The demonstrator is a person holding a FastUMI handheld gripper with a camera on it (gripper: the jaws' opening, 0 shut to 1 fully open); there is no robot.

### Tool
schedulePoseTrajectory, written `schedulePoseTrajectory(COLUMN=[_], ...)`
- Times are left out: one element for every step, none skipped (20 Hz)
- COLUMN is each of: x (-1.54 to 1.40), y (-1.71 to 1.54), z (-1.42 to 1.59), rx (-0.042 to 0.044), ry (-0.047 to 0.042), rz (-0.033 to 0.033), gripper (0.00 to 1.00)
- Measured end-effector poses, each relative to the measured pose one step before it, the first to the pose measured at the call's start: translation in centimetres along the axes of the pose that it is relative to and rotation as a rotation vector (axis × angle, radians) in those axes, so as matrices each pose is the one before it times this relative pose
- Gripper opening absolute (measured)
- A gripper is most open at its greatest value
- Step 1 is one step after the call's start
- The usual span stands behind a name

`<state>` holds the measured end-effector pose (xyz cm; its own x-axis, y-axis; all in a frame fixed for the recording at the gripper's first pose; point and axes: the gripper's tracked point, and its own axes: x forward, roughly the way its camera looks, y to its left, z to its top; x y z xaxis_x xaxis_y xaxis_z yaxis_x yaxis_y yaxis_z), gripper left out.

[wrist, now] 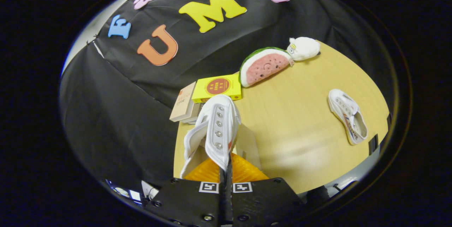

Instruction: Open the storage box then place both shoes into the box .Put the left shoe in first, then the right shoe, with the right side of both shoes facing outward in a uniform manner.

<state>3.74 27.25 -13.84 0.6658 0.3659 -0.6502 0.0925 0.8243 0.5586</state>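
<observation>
Gripper (226, 170) is clamped on a white shoe (217, 128): both fingers pinch the eyelet flap, shoe hangs out ahead of the fingers with its toe pointing away, lifted off the table.

Second white shoe (348, 115) lies on its side on the wooden table (300, 128), far right, well apart from the held one. Untouched so far.

Progress, my read: one shoe picked up and in transit, not yet placed. Can't tell from here whether it's the left or the right one. A translucent panel (249, 145) stands just right of the held shoe, could be part of the storage box or its open lid, not sure. Can't confirm the box is open. Left to do: seat this shoe, fetch the other, match their facing.

Surface: light wood tabletop, smooth, rounded far edge. Clutter along the far-left side: yellow box (217, 87) with a cream-coloured box (183, 103) just left of it, both right beyond the shoe; watermelon-slice plush (265, 66) farther right, touching a small white plush (303, 48). Black cloth wall behind the table.
</observation>
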Motion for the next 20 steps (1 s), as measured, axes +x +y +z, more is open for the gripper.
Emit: schedulePoseTrajectory(x=[0.701,0.730,0.617,0.827,0.587,0.676,0.683,0.544,0.517,0.612,0.449,0.451,0.436,0.462,0.427,0.427,0.422,0.458,0.367,0.320], y=[1.126,0.992,0.935,0.784,0.684,0.542,0.379,0.287,0.127,0.038,-0.012,-0.007,-0.032,-0.016,-0.072,0.080,0.039,-0.070,-0.134,-0.199], z=[-0.553,-0.700,-0.748,-0.660,-0.751,-0.694,-0.581,-0.470,-0.369,-0.388,-0.355,-0.226,-0.207,-0.202,-0.059,-0.081,-0.056,-0.117,-0.316,-0.482], rx=[-0.00216,-0.00146,-0.00066,-0.00406,-0.00298,-0.00271,0.00006,-0.00309,-0.00306,-0.00215,-0.00008,0.00231,0.00276,-0.00045,0.00453,0.00955,0.00902,0.00652,0.00196,-0.00045], ry=[0.00198,0.00244,0.00514,0.00632,0.00581,0.00518,0.00356,-0.00047,-0.00088,-0.00050,-0.00292,-0.00523,-0.00810,-0.00599,-0.00881,-0.00981,-0.00970,-0.01033,-0.00758,-0.00199], rz=[0.00226,0.00171,0.00146,-0.00037,-0.00151,-0.00073,-0.00205,-0.00437,-0.00566,-0.00684,-0.00537,-0.00608,-0.00399,-0.00311,-0.00085,0.00244,0.00357,0.00120,-0.00388,-0.00807], gripper=[0.00,0.00,0.00,0.00,0.00,0.00,0.00,0.00,0.00,0.00,0.00,0.00,0.00,0.00,0.00,0.00,0.00,0.00,0.00,0.00])
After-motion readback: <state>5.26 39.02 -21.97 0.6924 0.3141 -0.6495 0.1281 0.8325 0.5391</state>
